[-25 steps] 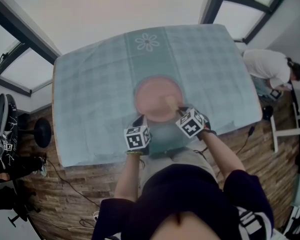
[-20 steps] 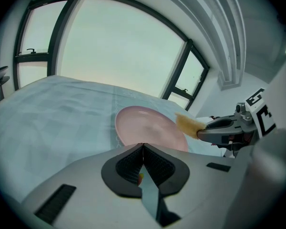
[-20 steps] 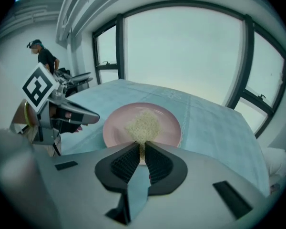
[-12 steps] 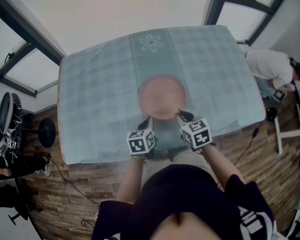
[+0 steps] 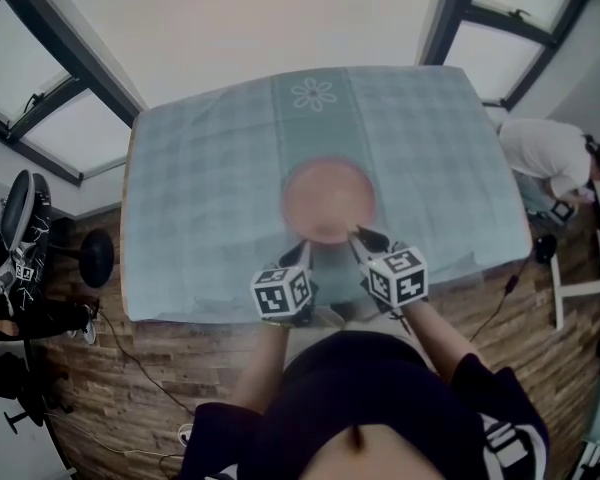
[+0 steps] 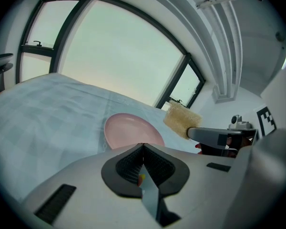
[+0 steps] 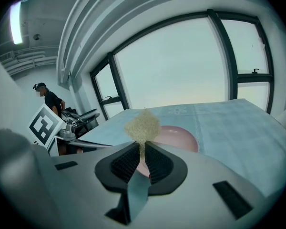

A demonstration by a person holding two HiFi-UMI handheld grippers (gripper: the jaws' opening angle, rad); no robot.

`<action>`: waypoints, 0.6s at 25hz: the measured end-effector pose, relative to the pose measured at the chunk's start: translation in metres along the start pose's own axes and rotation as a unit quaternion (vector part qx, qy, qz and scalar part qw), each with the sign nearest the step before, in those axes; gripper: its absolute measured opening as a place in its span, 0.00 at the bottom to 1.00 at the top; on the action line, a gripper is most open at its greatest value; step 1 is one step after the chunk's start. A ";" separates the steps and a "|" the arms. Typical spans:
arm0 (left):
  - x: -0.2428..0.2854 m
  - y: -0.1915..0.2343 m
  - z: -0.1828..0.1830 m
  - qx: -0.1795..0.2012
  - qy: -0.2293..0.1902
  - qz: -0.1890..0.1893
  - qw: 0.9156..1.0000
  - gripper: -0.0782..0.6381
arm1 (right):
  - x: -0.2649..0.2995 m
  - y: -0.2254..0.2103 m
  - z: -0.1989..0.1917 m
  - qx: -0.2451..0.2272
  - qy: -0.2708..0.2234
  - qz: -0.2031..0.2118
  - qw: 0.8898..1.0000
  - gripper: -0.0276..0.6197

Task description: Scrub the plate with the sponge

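Observation:
A round pink plate (image 5: 328, 200) lies flat on the blue-green checked tablecloth (image 5: 200, 198), also seen as plate (image 6: 131, 130) and plate (image 7: 177, 135). My right gripper (image 7: 142, 145) is shut on a beige sponge (image 7: 142, 126), held in the air just short of the plate's near rim. In the head view the right gripper (image 5: 360, 235) sits at that rim. The left gripper (image 6: 143, 146) is shut with nothing in it; in the head view the left gripper (image 5: 301, 253) hovers beside the plate's near-left rim. From the left gripper view the sponge (image 6: 182, 119) shows to the right.
The table's near edge (image 5: 310, 308) runs just under both grippers, with wooden floor (image 5: 160, 368) beyond. A person in a white top (image 5: 550, 153) bends over at the right. A black stool (image 5: 95, 258) and equipment stand at the left. Windows ring the room.
Both grippers have drawn back toward me. The sponge, which was over the plate's inside, is now lifted clear at the near rim. The left gripper has come away from the plate's edge.

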State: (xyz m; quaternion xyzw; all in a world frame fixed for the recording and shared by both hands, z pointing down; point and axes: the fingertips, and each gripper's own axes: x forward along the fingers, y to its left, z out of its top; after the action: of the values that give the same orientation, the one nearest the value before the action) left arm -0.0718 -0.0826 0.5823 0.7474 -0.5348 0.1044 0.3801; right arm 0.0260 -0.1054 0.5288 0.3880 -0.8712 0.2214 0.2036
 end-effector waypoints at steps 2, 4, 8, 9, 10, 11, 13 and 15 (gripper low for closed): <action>-0.004 -0.007 0.000 -0.005 -0.005 0.001 1.000 0.12 | -0.006 0.002 -0.002 0.004 0.003 0.010 1.000 0.11; -0.009 -0.013 -0.002 -0.010 -0.009 0.004 1.000 0.12 | -0.011 0.004 -0.006 0.005 0.007 0.020 1.000 0.11; -0.016 -0.026 -0.008 -0.015 -0.014 0.011 1.000 0.12 | -0.024 0.005 -0.012 -0.001 0.007 0.033 0.999 0.11; -0.017 -0.029 -0.010 -0.016 -0.016 0.013 1.000 0.12 | -0.027 0.005 -0.014 -0.001 0.007 0.036 0.999 0.11; -0.019 -0.031 -0.012 -0.016 -0.017 0.016 1.000 0.12 | -0.030 0.006 -0.017 -0.001 0.007 0.039 0.999 0.11; -0.021 -0.034 -0.015 -0.017 -0.018 0.018 1.000 0.12 | -0.034 0.006 -0.020 0.000 0.007 0.041 0.999 0.11; -0.025 -0.039 -0.022 -0.019 -0.022 0.022 0.999 0.12 | -0.043 0.007 -0.024 0.004 0.004 0.045 0.999 0.11; -0.031 -0.046 -0.028 -0.020 -0.026 0.026 0.999 0.12 | -0.052 0.009 -0.029 0.002 0.001 0.047 0.999 0.11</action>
State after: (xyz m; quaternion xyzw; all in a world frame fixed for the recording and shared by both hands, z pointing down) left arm -0.0372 -0.0346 0.5632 0.7281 -0.5654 0.0839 0.3783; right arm 0.0561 -0.0537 0.5227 0.3469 -0.8876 0.2334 0.1933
